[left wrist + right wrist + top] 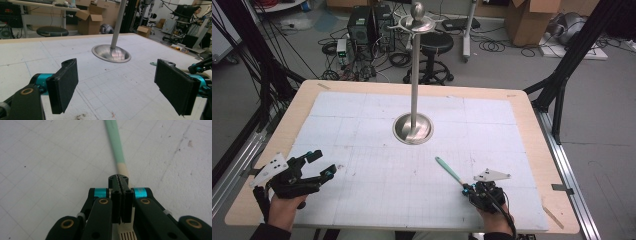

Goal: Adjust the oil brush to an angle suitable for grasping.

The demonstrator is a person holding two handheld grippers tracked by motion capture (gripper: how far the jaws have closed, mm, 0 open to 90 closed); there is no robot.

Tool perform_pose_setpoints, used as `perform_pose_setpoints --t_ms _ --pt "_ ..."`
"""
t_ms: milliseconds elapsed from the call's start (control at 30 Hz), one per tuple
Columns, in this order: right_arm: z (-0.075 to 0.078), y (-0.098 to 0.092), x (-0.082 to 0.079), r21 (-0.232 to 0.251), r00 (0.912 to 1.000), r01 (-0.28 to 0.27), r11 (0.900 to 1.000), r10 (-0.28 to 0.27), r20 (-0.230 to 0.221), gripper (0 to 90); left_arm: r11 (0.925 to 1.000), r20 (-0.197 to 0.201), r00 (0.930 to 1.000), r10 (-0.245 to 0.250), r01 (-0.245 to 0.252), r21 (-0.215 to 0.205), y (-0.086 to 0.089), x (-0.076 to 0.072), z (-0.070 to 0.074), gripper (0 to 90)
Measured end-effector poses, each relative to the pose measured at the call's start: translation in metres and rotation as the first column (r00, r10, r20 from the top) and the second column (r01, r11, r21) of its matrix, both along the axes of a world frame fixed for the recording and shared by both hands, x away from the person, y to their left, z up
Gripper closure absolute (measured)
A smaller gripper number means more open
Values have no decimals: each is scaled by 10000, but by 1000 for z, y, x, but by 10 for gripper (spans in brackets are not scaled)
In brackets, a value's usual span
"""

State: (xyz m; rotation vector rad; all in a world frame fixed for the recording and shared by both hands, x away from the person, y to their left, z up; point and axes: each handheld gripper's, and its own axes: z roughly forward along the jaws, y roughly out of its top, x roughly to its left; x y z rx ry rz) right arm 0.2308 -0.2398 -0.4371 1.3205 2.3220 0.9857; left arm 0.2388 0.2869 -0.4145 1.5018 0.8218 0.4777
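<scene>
High view: a green-handled brush (448, 170) is seen near right on the table (532, 150), clamped by the right gripper (468, 189).
Left gripper view: left gripper (117, 87) jaws are held wide apart, nothing between.
Right gripper view: the brush (115, 142) is judged light, stiff, slim; it is gripped near the pale bristle end.

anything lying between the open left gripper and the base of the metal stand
No. In the high view, only bare gridded white mat lies between the left gripper and the round silver stand base; the left gripper view agrees.

steel stand (414, 95) on gridded mat (362, 130)
</scene>
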Motion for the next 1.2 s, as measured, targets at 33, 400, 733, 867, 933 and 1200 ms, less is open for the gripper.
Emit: perform_pose_setpoints --t_ms 33,400,733,867,933,1200 --pt "0 0 0 0 10000 0 10000 0 0 898 10000 0 10000 0 0 0 0 0 0 195" --pt "43 -37 -43 1933 9489 492 9799 -1062 2972 668 9999 26 10000 35 -35 -137 2 0 2 195" --pt "52 -64 -63 1874 8748 990 9773 -1752 4517 186 9998 59 9998 -182 183 -119 -3 2 2 195" --pt "55 -63 -64 2281 8680 812 9702 -1814 4623 165 9997 43 9998 -195 195 -142 -2 2 2 194" --pt "55 -63 -64 2505 8690 822 9646 -1924 4559 165 9997 32 9999 -166 166 -195 -1 3 1 194" --pt "54 -61 -64 2591 8749 758 9629 -1889 4460 165 9996 54 9997 -221 222 -195 -2 1 2 194"
